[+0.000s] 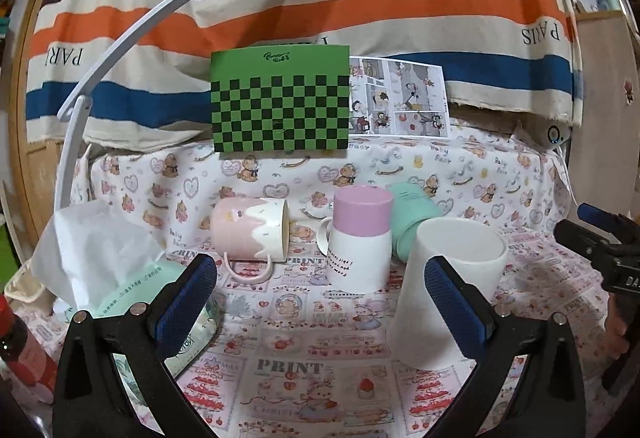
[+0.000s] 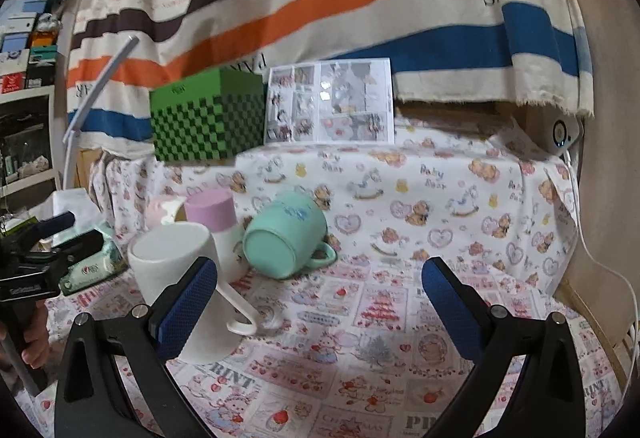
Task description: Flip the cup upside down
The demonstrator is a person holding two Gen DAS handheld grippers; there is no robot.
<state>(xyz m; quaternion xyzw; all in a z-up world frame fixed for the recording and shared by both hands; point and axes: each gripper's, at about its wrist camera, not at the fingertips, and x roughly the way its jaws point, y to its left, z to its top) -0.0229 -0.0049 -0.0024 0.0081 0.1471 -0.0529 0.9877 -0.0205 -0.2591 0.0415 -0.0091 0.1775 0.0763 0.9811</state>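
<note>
A plain white cup stands upright with its mouth up, just behind the right finger of my left gripper, which is open and empty. It also shows in the right wrist view, with its handle toward the camera, behind the left finger of my right gripper, also open and empty. A pink-topped white mug stands mouth down. A mint mug and a pink-and-cream mug lie on their sides.
A tissue pack lies at the left, a red bottle at the far left edge. A green checkered box and a comic sheet stand at the back. A white lamp arm curves at the left. The other gripper shows at the right.
</note>
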